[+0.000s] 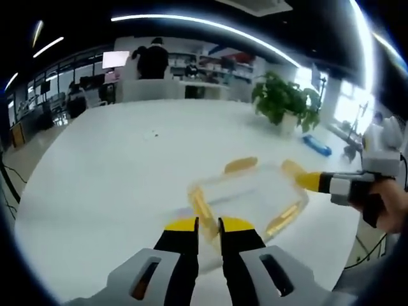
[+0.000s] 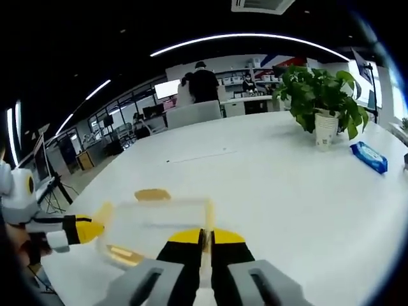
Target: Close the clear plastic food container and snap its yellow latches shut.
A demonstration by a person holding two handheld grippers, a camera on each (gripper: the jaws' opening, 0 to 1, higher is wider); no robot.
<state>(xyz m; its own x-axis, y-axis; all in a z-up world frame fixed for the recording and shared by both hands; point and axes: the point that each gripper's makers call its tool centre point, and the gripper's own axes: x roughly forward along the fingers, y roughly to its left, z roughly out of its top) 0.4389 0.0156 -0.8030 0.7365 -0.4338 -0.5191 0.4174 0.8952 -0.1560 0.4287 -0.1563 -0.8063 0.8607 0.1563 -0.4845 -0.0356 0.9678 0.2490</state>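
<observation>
Item: clear food container [image 1: 248, 201], on white tabletop [image 1: 115, 185], at 12 o'clock of left claw [image 1: 208, 224]. Left claw nearly closed, empty, beside near yellow latch [image 1: 203, 210]. Right claw [image 2: 205, 237] pinched on container rim. Advice: steady the box, press latch squarely downward.
</observation>
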